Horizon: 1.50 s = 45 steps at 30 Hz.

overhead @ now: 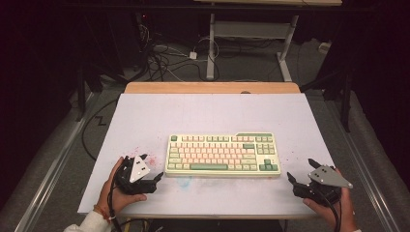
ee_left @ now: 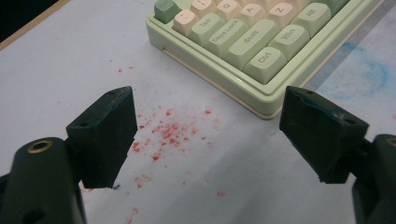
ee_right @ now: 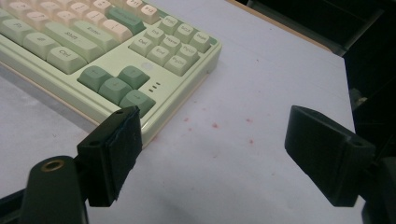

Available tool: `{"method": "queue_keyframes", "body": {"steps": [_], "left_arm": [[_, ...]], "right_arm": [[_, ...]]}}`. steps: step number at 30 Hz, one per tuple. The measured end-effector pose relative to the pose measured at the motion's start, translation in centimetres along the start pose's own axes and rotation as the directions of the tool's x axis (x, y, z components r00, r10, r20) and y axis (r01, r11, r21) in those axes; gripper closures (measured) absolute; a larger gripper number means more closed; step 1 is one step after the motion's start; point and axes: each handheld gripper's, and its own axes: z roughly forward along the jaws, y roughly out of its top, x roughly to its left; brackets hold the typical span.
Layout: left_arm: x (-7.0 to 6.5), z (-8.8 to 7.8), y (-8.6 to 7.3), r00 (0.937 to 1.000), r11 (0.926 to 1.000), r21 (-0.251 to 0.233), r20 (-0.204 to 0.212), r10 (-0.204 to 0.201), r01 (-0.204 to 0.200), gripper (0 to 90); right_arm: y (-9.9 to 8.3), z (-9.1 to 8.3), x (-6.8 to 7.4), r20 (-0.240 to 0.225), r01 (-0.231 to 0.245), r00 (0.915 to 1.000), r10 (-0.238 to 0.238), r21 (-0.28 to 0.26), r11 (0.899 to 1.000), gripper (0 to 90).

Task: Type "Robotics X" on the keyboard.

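1. My left claw [ee_left: 205, 135] gapes wide, empty; the keyboard [ee_left: 261, 51] lies just ahead, its top cut off.
2. My right claw [ee_right: 210, 154] gapes wide too, empty, the keyboard's corner ahead-left.

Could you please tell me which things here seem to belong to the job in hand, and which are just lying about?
Likely in the job:
keyboard
left gripper, jaws open
right gripper, jaws open

Just there:
red specks on the white table
cables on the floor
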Motion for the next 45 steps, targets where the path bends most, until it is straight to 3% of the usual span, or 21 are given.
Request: {"method": "queue_keyframes", "body": {"steps": [11, 18, 22, 27, 32, 37, 41, 45], "left_arm": [[0.0, -0.3, -0.2, 1.0000, 0.9997, -0.022, -0.001, -0.005, 0.005, 17.6], [-0.3, -0.2, -0.2, 0.9996, 0.9997, 0.000, -0.012, 0.025, -0.025, 17.6], [-0.2, -0.3, -0.3, 0.9998, 0.9998, 0.001, -0.012, 0.019, -0.019, 17.6], [-0.3, -0.3, -0.3, 0.9998, 0.9998, 0.007, -0.010, 0.018, -0.018, 17.6], [-0.5, -0.3, -0.3, 0.9994, 0.9994, 0.018, -0.014, 0.031, -0.031, 17.7], [-0.5, -0.3, -0.3, 0.9996, 0.9995, 0.015, -0.010, 0.027, -0.027, 17.7], [-0.5, -0.2, -0.3, 0.9998, 0.9996, 0.016, -0.002, 0.022, -0.022, 17.6], [-0.6, -0.2, -0.3, 0.9998, 0.9997, 0.014, 0.000, 0.021, -0.021, 17.6]], "right_arm": [[0.1, -0.2, 0.4, -0.004, 0.014, 0.9999, -0.014, -0.003, 1.000, 19.4], [0.4, -0.4, 0.3, -0.004, 0.011, 0.9999, -0.011, -0.008, 1.000, 22.1], [0.9, -0.5, 0.2, -0.068, -0.013, 0.9976, 0.010, -0.043, 0.999, 25.3], [1.2, -0.3, 0.3, -0.079, 0.005, 0.9969, -0.008, -0.046, 0.999, 25.8], [1.6, -0.3, 0.2, -0.109, -0.007, 0.9940, 0.002, -0.050, 0.999, 26.6], [2.6, -0.1, 0.1, -0.134, -0.028, 0.9907, 0.020, -0.053, 0.998, 33.7], [3.2, 0.3, 0.1, -0.152, -0.027, 0.9882, 0.020, -0.043, 0.999, 45.5], [4.0, 0.8, 0.3, -0.196, -0.030, 0.9804, 0.023, -0.032, 0.999, 57.2]]}}
